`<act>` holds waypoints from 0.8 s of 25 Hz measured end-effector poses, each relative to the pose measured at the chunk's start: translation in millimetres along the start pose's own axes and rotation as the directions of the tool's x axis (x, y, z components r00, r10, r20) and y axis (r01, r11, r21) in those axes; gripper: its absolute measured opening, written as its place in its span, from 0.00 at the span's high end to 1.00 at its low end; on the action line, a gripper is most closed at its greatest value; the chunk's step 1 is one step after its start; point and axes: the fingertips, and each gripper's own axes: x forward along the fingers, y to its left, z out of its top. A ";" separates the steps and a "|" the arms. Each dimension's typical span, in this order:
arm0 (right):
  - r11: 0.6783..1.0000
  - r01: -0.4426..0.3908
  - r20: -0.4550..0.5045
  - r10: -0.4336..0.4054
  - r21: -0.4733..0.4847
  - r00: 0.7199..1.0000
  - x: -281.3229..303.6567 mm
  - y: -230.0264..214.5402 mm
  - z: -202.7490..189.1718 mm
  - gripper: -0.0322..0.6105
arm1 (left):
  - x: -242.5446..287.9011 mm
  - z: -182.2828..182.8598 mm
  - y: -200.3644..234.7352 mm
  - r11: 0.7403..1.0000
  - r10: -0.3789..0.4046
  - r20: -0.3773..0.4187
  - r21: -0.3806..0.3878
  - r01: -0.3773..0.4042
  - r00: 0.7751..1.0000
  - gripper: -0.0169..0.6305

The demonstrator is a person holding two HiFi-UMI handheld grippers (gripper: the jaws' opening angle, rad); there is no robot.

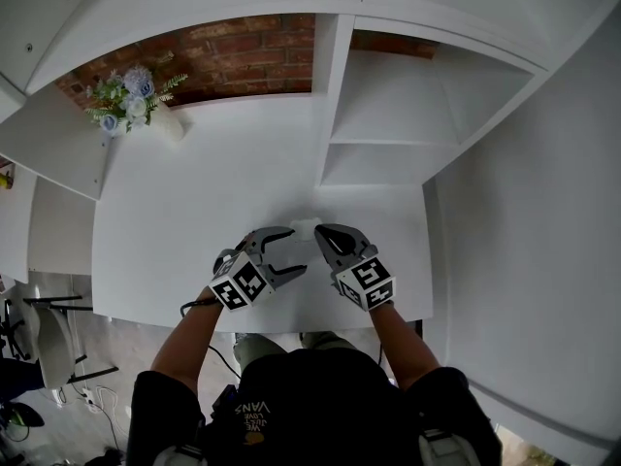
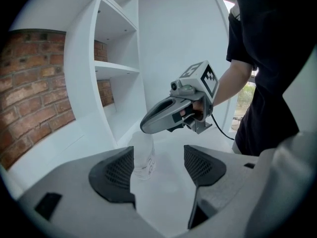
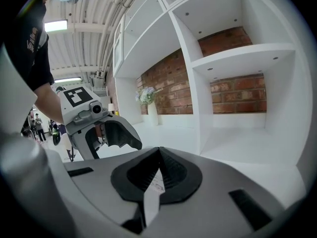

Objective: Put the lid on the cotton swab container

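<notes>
Plainly, right gripper (image 3: 158,152) pinches the lid (image 3: 151,197), print unreadable; left gripper (image 2: 158,162) gapes near container (image 2: 144,155).

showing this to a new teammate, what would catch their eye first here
Two handheld grippers meet near the front of the white table. The left gripper stands open by a clear container, and the right gripper is shut on a thin clear piece, probably the lid. A vase of flowers sits at the far left by the brick wall.
</notes>
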 end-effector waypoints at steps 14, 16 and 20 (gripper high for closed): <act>1.000 -0.001 0.006 0.001 0.017 1.000 -0.5 1.8 -3.3 0.95 | -9.9 13.5 18.5 0.948 0.132 0.155 -0.307 -0.079 0.979 0.53; 1.000 -0.001 0.022 0.000 0.023 1.000 -0.1 1.8 -1.7 0.95 | -10.5 13.9 19.7 0.939 0.151 0.166 -0.332 -0.089 0.974 0.54; 1.000 0.000 0.025 -0.001 0.022 1.000 0.4 1.2 -2.5 0.95 | -10.2 12.1 23.2 0.924 0.195 0.169 -0.361 -0.123 0.966 0.57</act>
